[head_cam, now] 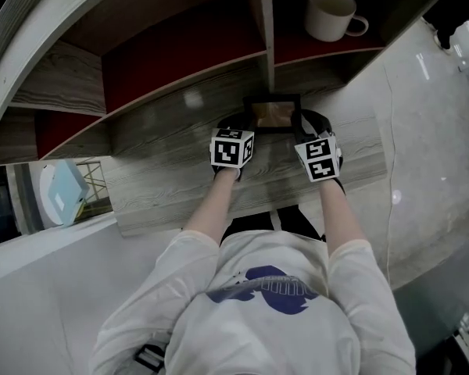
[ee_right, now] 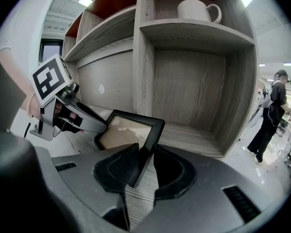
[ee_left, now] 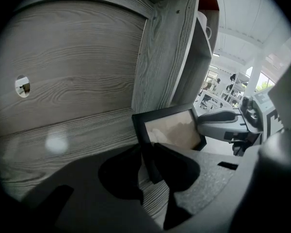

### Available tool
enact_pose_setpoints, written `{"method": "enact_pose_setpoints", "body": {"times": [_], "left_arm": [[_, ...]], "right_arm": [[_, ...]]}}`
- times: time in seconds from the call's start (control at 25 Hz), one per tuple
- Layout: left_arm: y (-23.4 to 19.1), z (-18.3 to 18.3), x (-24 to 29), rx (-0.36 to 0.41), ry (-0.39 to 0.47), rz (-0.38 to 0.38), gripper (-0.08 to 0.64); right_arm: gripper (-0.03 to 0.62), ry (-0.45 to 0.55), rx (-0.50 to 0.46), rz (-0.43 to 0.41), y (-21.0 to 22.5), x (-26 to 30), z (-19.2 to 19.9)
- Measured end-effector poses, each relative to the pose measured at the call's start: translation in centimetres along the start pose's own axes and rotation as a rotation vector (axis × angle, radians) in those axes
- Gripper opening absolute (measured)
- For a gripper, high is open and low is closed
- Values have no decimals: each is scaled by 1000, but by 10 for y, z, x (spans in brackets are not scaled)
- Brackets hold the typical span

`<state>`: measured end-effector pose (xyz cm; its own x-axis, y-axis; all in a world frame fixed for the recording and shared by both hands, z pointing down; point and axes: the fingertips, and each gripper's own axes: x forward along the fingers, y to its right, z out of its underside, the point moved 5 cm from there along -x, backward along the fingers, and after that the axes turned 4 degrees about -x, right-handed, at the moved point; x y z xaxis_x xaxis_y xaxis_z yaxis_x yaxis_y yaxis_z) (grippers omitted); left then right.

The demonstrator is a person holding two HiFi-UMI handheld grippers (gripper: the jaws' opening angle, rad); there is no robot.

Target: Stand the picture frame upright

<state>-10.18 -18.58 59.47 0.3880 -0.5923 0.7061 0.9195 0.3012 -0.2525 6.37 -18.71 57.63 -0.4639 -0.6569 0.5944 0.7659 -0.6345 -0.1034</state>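
Observation:
A black picture frame with a brownish picture sits tilted on the wooden desk, just in front of the shelf divider. My left gripper is shut on its left edge; in the left gripper view the frame runs between the pads. My right gripper is shut on the right edge, and the frame shows there with its corner between the pads. The frame leans back, its picture facing up toward me. Each gripper view shows the other gripper across the frame: the right gripper and the left gripper.
A white mug stands in the upper right shelf compartment, also seen as the mug. The upright divider rises right behind the frame. A light blue object lies off the desk's left. A person stands far right.

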Motion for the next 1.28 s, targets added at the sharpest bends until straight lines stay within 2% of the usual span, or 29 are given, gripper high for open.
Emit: {"method": "enact_pose_setpoints", "body": {"times": [0.44, 0.92, 1.28], "left_arm": [[4, 2, -2, 25, 44, -25, 92], [8, 7, -5, 33, 110, -53, 94], [12, 9, -7, 112, 131, -67, 100]], "right_arm": [[99, -16, -71, -31, 6, 9, 4], [101, 16, -136, -80, 12, 16, 3], [106, 48, -202, -117, 16, 19, 1]]}}
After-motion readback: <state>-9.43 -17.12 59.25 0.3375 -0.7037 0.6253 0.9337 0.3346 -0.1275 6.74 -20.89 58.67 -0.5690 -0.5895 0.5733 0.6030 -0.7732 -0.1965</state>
